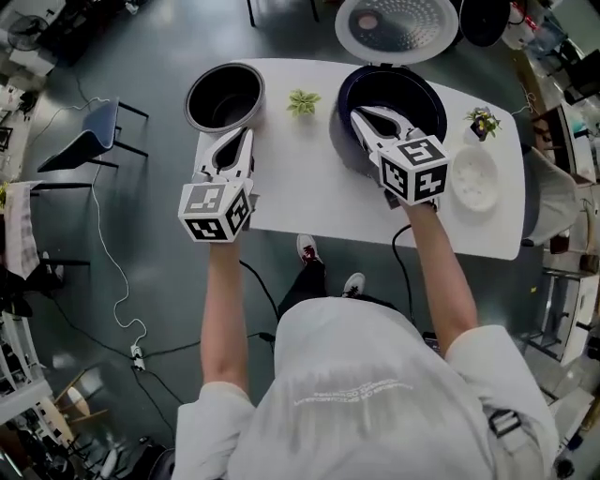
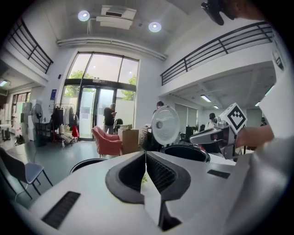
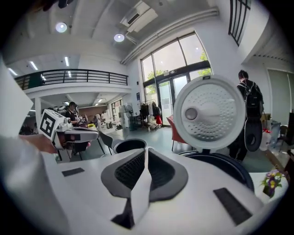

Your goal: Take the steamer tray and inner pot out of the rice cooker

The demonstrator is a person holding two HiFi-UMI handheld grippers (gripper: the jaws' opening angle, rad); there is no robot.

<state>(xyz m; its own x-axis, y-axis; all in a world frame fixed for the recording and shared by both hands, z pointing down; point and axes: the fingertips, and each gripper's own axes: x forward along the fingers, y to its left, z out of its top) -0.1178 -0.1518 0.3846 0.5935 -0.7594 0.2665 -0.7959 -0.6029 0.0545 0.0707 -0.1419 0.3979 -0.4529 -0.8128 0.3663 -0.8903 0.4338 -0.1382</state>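
The black inner pot (image 1: 223,96) stands on the white table (image 1: 309,187) at its far left. The white steamer tray (image 1: 473,178) lies on the table at the right. Between them is the dark rice cooker (image 1: 412,94), its lid (image 1: 397,26) swung up and its well dark inside. My left gripper (image 1: 242,134) hovers just this side of the pot, shut with nothing in it. My right gripper (image 1: 359,114) is over the cooker's near rim, also shut and holding nothing. In the left gripper view the jaws (image 2: 145,153) meet; in the right gripper view they (image 3: 146,150) meet too.
A small green plant (image 1: 302,101) sits between pot and cooker, and a little flower pot (image 1: 483,122) stands beyond the tray. A blue chair (image 1: 98,131) is left of the table. A white cable (image 1: 117,281) trails over the floor. People stand farther off in the hall.
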